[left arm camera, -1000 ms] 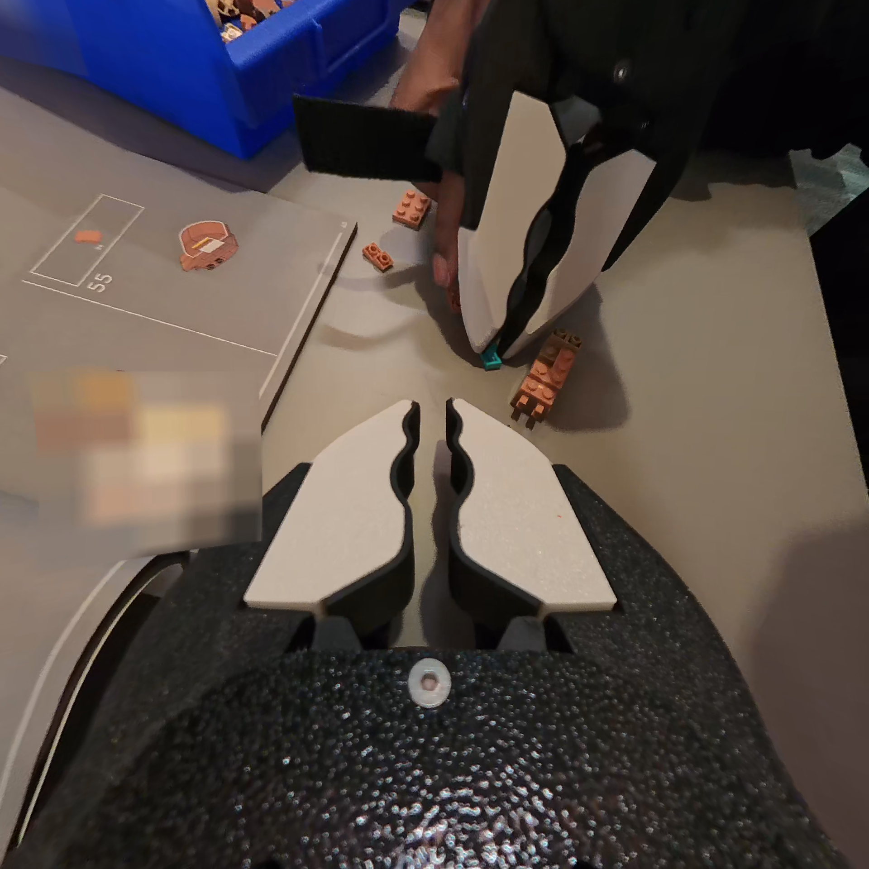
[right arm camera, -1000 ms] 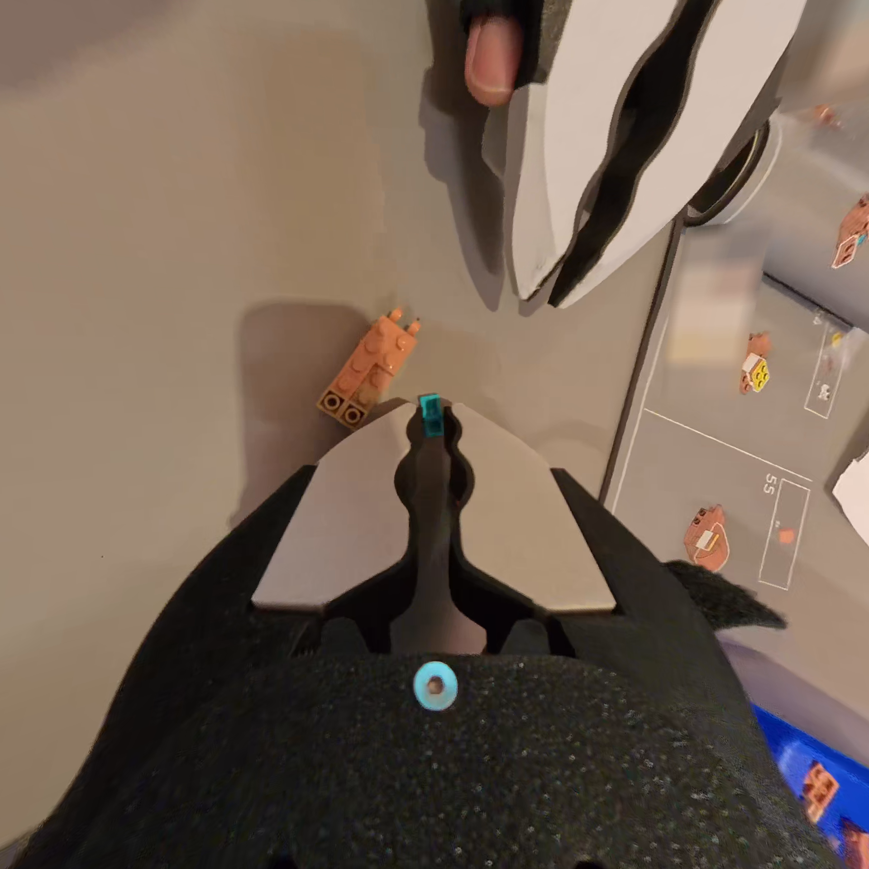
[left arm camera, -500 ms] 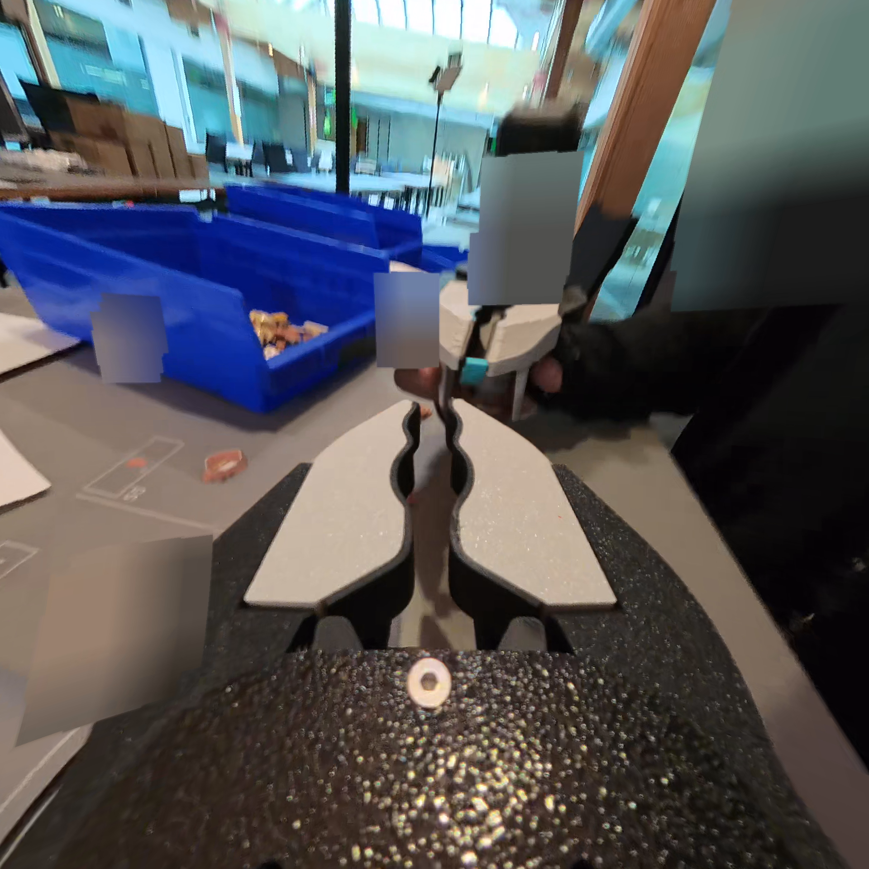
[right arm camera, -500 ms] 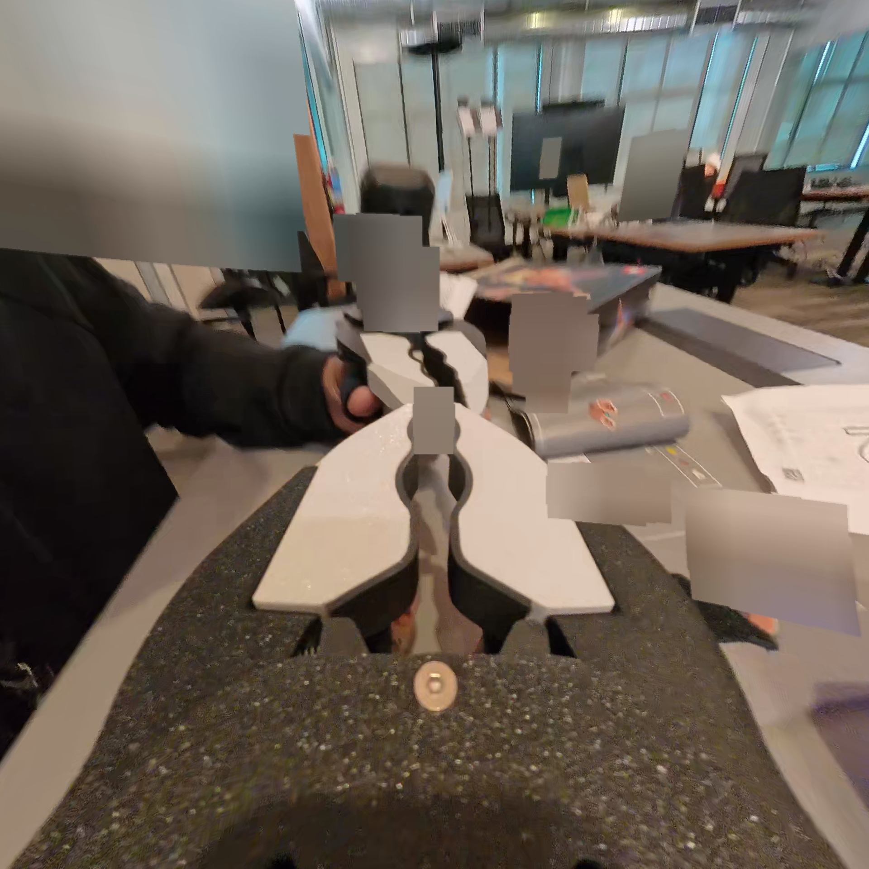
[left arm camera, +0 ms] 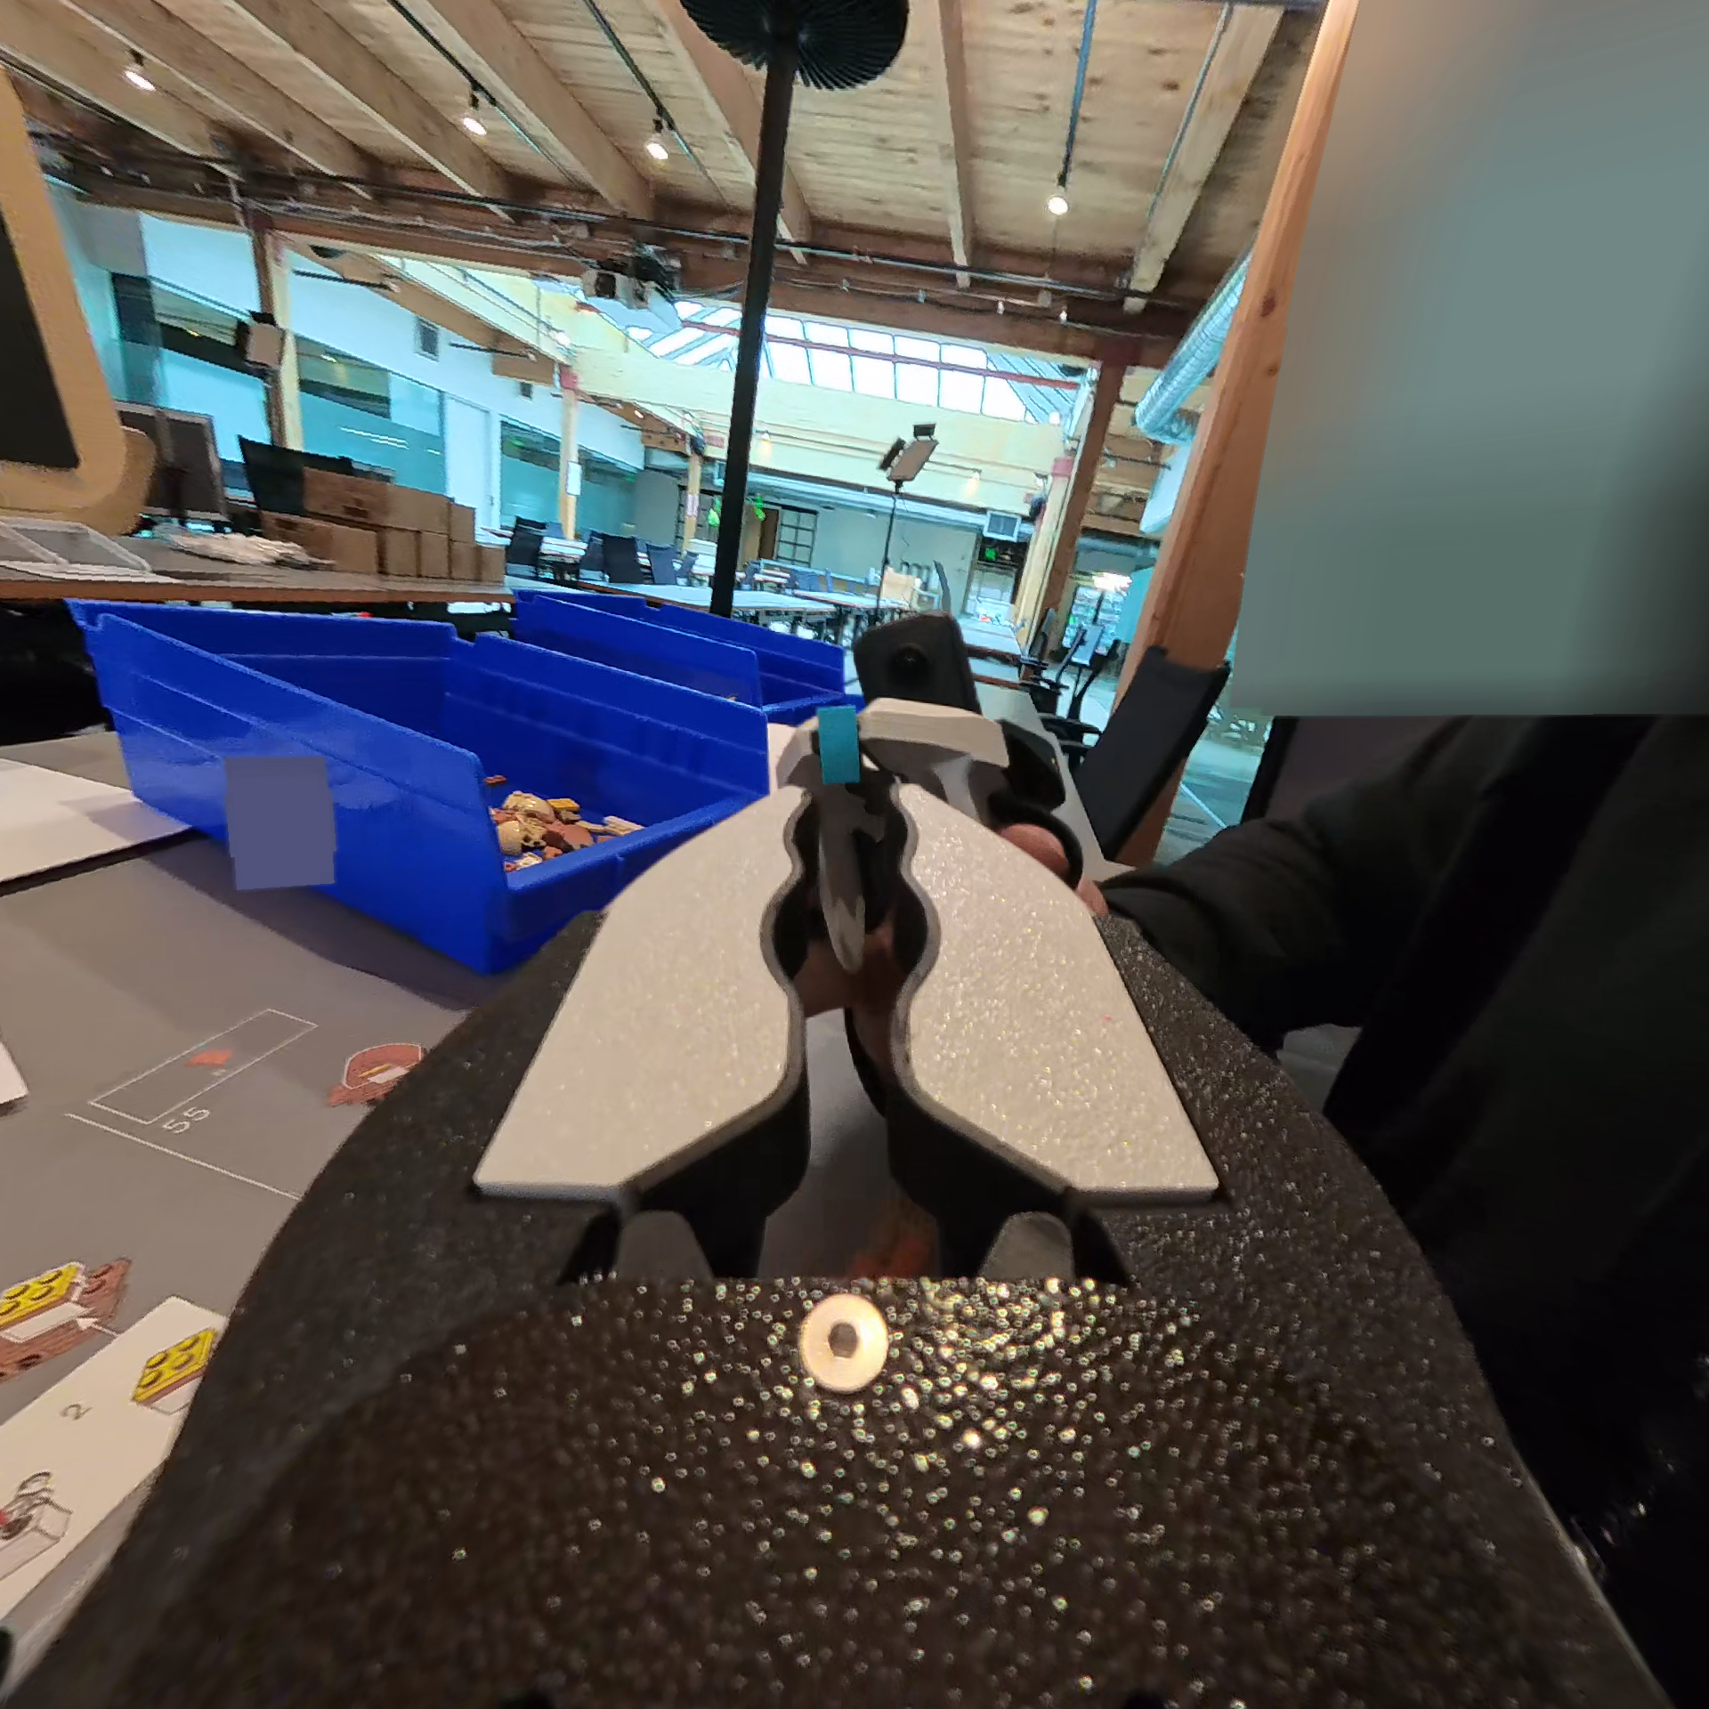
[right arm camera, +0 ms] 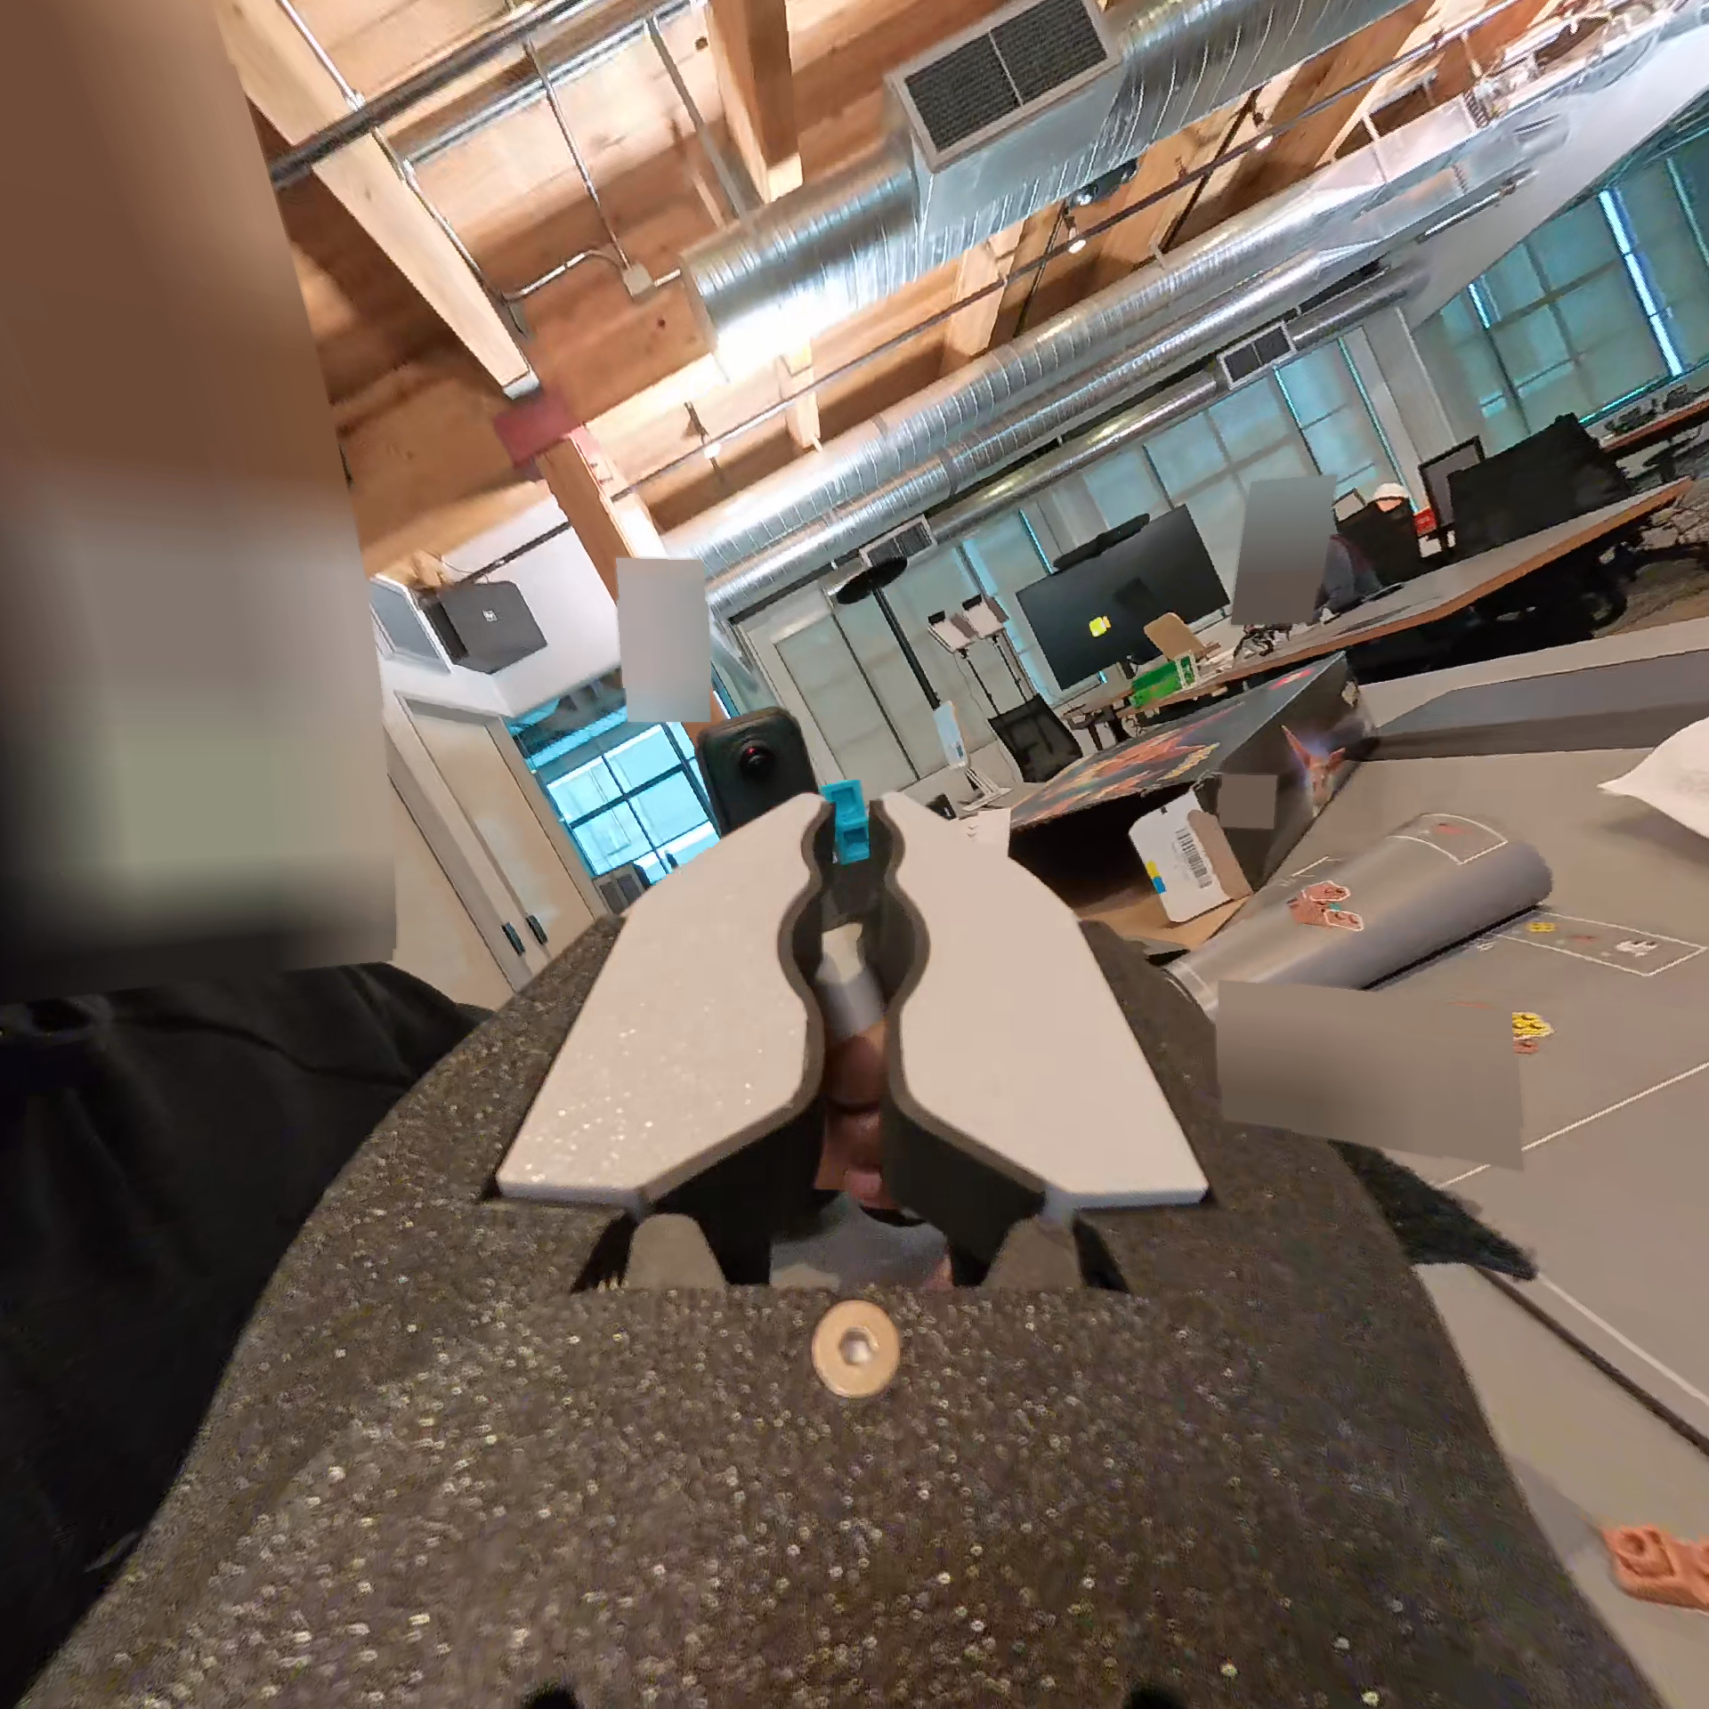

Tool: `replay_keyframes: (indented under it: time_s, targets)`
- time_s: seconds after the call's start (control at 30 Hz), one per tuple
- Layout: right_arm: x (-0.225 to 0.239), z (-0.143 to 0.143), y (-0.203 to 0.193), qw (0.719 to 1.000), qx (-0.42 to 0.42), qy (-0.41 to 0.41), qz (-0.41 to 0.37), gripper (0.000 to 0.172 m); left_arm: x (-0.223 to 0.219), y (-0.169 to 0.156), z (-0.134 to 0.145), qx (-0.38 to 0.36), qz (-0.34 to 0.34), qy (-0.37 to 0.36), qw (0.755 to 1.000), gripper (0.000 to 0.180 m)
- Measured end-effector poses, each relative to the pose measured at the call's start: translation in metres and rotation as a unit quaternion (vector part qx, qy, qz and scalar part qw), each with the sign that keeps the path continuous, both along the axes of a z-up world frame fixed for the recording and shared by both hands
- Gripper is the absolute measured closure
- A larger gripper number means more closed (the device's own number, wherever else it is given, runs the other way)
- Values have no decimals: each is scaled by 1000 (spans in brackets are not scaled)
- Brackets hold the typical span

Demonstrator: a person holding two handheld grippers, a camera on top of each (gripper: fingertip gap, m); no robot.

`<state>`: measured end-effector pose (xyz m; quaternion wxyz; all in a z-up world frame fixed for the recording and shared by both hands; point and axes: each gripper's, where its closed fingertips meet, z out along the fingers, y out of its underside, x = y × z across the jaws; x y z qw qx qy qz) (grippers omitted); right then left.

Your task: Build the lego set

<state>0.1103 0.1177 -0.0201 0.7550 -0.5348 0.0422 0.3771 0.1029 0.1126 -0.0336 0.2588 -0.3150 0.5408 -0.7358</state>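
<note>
Above the grey counter (left arm camera: pixel 139 952) with its blue bin (left arm camera: pixel 416 795), the right tongs (right arm camera: pixel 853 823) pinch a small teal brick (right arm camera: pixel 849 828) upright at their tips, facing the narrowly parted, empty left tongs (left arm camera: pixel 846 814) just beyond.

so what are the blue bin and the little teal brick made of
Blue bin: likely moulded plastic, going by its glossy, evenly coloured walls with soft highlights. Teal brick, pinched at the right gripper's fingertips: probably hard plastic too, with crisp square edges and a flat, smooth face.
</note>
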Motion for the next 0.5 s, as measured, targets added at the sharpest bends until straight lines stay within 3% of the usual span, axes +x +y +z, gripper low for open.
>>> replay_keyframes:
  time_s: [0.23,0.5]
  targets:
    - [-5,0,2,1000,3,-8,1,165,3,-2,-1,-33,4,11,999,168]
    - [-10,-5,5,1000,-8,-24,-4,166,3,-3,-1,-15,15,4,1000,171]
